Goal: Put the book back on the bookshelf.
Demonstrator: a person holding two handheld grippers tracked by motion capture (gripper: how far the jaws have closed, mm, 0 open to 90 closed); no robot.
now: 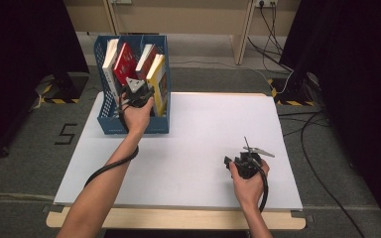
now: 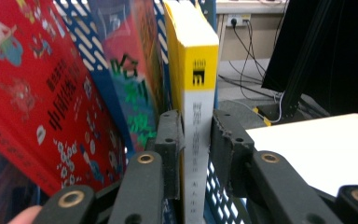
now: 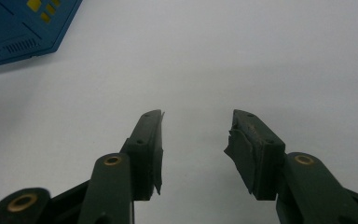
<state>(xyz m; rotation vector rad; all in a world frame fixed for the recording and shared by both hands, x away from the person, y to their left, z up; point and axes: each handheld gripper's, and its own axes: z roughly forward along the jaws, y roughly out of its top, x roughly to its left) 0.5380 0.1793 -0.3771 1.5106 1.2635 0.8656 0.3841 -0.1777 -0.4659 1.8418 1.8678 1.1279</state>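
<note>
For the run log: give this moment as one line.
left gripper: jaws on the spine of the yellow book | blue file rack: holds books | right gripper: open, over white table

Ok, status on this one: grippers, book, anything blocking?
Left gripper shut on yellow book, in blue rack. Right gripper open, over table. Red book alongside, no block.

The file rack (image 1: 110, 121) is blue plastic, its walls punched with slots. The yellow book (image 2: 196, 93) has a smooth card cover with a slight sheen; the red book (image 2: 42, 102) looks glossy. The table (image 1: 193, 148) wears a matt white sheet over a pale wood edge. The left gripper (image 2: 196, 140) and the right gripper (image 3: 196, 140) are matt black plastic, with rough, worn rubbery pads (image 3: 242, 149).
</note>
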